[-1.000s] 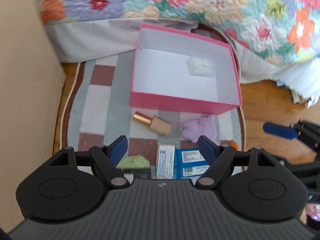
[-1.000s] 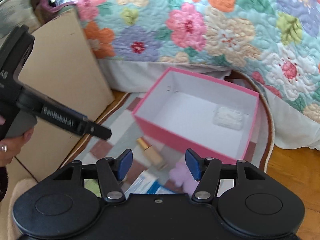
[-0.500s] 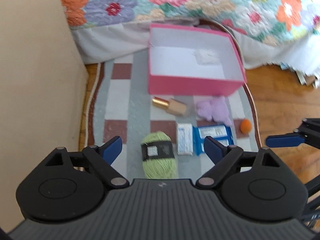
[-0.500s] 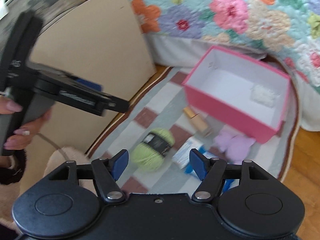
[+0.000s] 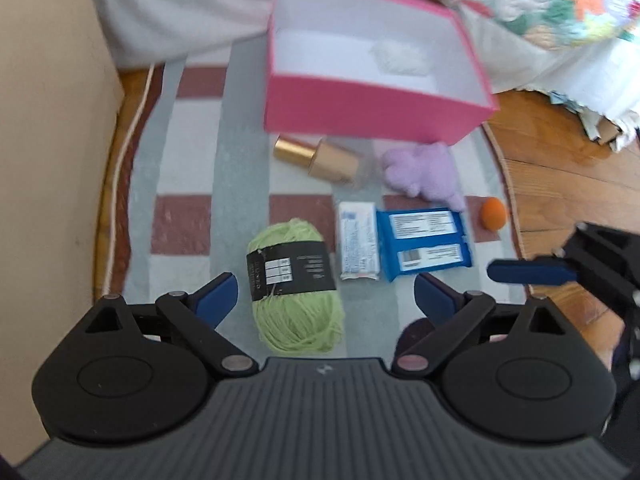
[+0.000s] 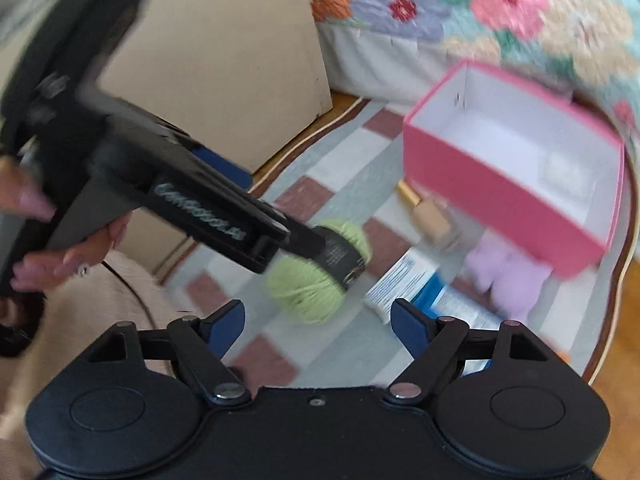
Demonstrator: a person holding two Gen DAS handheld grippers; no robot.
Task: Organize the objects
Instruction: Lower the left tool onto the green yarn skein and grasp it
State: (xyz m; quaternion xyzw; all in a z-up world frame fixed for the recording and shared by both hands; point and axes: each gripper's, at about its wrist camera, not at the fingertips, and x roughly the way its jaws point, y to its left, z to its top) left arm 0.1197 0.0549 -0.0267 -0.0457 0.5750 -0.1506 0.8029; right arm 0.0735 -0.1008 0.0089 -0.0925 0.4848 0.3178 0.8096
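A pink box (image 5: 372,114) with a white inside holds a small white item (image 5: 398,56). In front of it on the rug lie a gold-capped bottle (image 5: 320,160), a purple plush (image 5: 424,174), an orange ball (image 5: 493,213), a white pack (image 5: 357,246), a blue pack (image 5: 424,242) and a green yarn ball (image 5: 298,288). My left gripper (image 5: 326,298) is open, with the yarn between its fingers' line, just ahead. My right gripper (image 6: 318,324) is open and empty, above the yarn (image 6: 316,276) and the box (image 6: 508,184).
A beige board (image 5: 44,120) stands at the left. A bed with a floral quilt (image 6: 480,12) is behind the box. Wooden floor (image 5: 560,160) lies right of the checked rug (image 5: 188,184). The left gripper's body (image 6: 160,184) crosses the right wrist view.
My left gripper moved down and forward toward the yarn ball. My right gripper moved closer to the rug. Both stayed open.
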